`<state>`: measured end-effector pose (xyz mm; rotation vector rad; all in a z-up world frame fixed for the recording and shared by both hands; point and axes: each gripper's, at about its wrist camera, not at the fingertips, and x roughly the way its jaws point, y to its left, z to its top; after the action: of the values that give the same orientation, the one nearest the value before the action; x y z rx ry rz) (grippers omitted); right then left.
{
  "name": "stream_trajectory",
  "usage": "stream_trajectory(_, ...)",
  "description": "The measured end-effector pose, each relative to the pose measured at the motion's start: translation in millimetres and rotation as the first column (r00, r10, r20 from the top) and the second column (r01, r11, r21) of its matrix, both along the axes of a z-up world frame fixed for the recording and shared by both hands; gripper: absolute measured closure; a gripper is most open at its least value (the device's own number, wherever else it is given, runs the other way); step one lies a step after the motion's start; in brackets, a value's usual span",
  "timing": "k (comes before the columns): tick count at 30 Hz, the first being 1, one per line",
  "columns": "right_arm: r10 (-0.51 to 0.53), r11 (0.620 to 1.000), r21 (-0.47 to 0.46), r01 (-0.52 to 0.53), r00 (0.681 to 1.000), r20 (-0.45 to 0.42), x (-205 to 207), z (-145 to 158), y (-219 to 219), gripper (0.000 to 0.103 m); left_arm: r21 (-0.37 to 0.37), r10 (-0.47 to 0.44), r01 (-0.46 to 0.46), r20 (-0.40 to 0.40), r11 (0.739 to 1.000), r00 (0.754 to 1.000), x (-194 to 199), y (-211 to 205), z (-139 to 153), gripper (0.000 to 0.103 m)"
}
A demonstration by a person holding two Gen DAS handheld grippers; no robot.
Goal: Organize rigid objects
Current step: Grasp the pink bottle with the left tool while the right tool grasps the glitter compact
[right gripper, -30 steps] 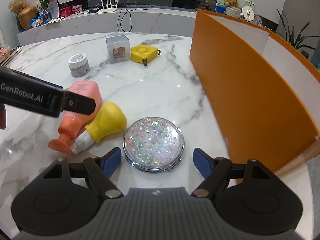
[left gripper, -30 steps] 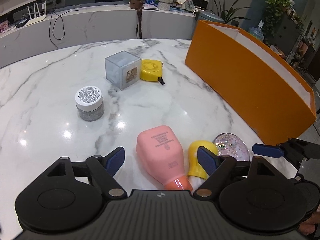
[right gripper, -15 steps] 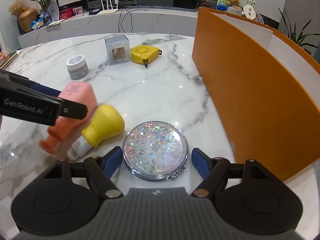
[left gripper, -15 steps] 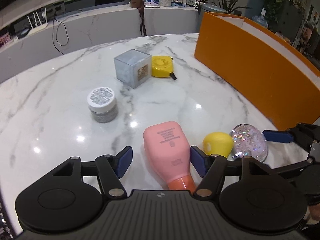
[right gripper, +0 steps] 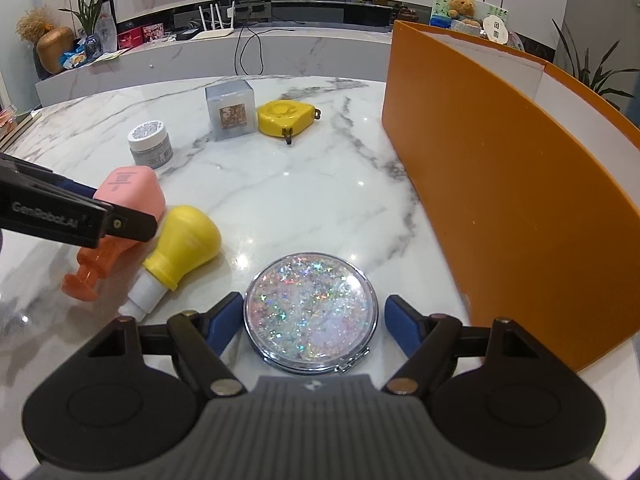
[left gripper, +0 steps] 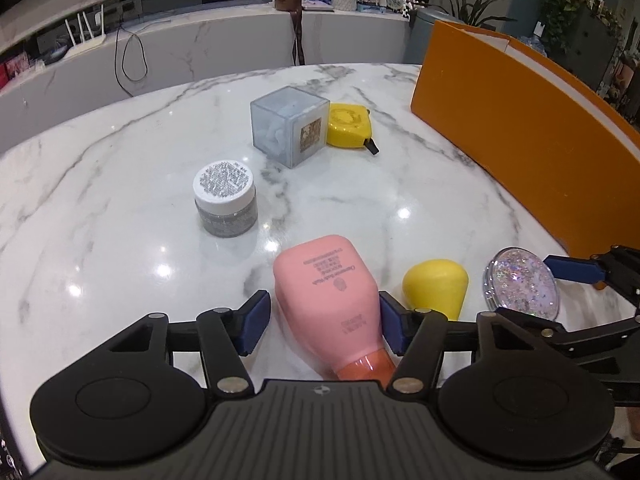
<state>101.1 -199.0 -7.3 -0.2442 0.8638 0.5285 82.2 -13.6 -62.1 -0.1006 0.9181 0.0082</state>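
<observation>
Left gripper (left gripper: 322, 322) jaws closing around pink plastic bottle (left gripper: 334, 300), bottom centre, long axis running up-frame between pads; right pad touching, left pad gap remains. Right gripper (right gripper: 314, 326) half-open, opening slightly, straddling glittery round compact mirror (right gripper: 310, 314), not gripped.

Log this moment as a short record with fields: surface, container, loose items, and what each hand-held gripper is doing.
surface: marble table
container: orange box, at the table's right
loose items: grey jar, clear cube, yellow tape measure, yellow bottle
left hand-held gripper: jaws closing around pink bottle, left pad not yet touching
right hand-held gripper: jaws opening slightly, straddling glitter compact, gaps both sides
</observation>
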Motion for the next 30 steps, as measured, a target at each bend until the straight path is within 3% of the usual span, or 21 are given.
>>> stream_trajectory(5,0.022,1.0,0.007,-0.022,1.0,0.008,-0.2,-0.5,-2.2,0.028,0.032,-0.006,0.006,0.005,0.999,1.0,1.8,-6.5,-0.7,0.04)
stream_trajectory(14,0.022,1.0,0.008,-0.023,1.0,0.012,-0.3,-0.5,-0.4,0.031,0.038,-0.027,0.027,0.01,0.999,1.0,1.2,-6.5,-0.9,0.042)
stream_trajectory(30,0.005,1.0,0.008,-0.005,1.0,0.025,6.5,9.0,-4.1,0.032,-0.009,-0.017,0.017,0.025,1.0,1.0,-4.2,4.9,14.3,0.047)
